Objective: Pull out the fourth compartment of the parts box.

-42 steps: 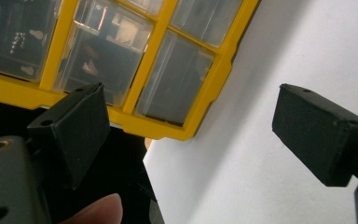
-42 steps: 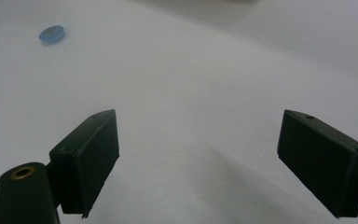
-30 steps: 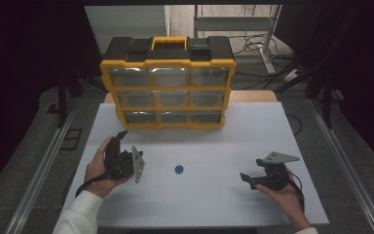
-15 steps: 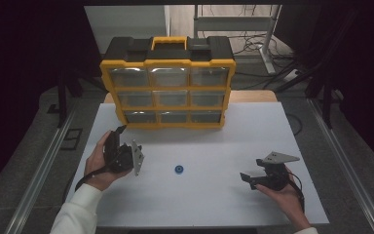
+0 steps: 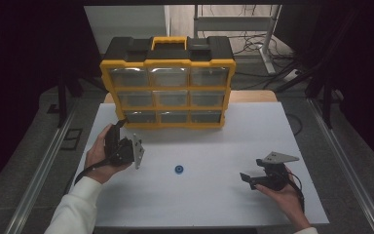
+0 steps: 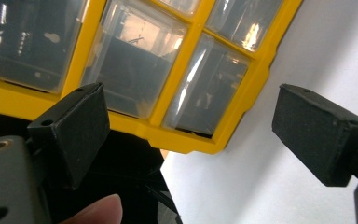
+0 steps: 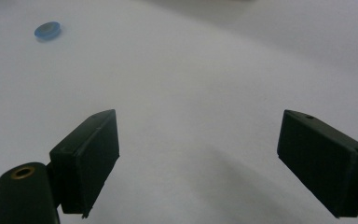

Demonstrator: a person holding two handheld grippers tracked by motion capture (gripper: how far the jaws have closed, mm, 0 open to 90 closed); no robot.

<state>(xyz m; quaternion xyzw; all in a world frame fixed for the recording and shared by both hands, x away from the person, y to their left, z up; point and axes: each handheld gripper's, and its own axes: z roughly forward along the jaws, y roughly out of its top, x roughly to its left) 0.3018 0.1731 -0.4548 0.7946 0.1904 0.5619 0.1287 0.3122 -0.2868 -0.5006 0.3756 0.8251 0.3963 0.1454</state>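
My left gripper (image 5: 135, 151), jaws wide apart, faces the yellow drawer organizer (image 5: 168, 87) at the table's (image 5: 214, 204) far side, while my right gripper (image 5: 251, 178) gapes empty right of the small blue disc (image 5: 178, 169).

A white rectangular tabletop (image 5: 214, 204) lies over a pale wooden board (image 5: 253, 96) that shows at the tabletop's far edge. Beyond the tabletop, black cables (image 5: 251, 45) tangle on the floor beside a grey metal frame (image 5: 271, 39). A grey metal rail (image 5: 39, 170) runs along the tabletop's left side.
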